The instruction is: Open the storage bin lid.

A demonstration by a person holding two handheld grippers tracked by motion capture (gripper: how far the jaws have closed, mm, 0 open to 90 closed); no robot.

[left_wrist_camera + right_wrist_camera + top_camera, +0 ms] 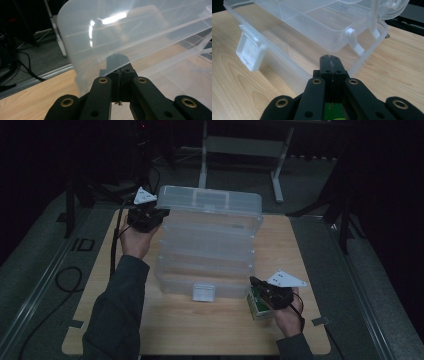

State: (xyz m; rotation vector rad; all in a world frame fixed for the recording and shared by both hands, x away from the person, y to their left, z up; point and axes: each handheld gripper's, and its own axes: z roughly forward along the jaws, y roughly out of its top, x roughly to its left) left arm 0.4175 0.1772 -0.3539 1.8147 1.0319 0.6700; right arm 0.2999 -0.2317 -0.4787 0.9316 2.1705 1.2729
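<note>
On the one wooden table (210, 330) stand one clear plastic organiser box (207, 245) with one white latch (204, 291), one small green carton (258, 304), and two handheld grippers, left gripper (162, 213) and right gripper (254, 282).

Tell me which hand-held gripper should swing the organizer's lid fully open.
Left. The left hand-held gripper is clamped on the clear lid; the right hand-held gripper sits by the green box.

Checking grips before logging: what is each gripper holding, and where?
Left gripper pinches the clear box's lid at its edge. Right gripper is shut, apparently on nothing.
</note>
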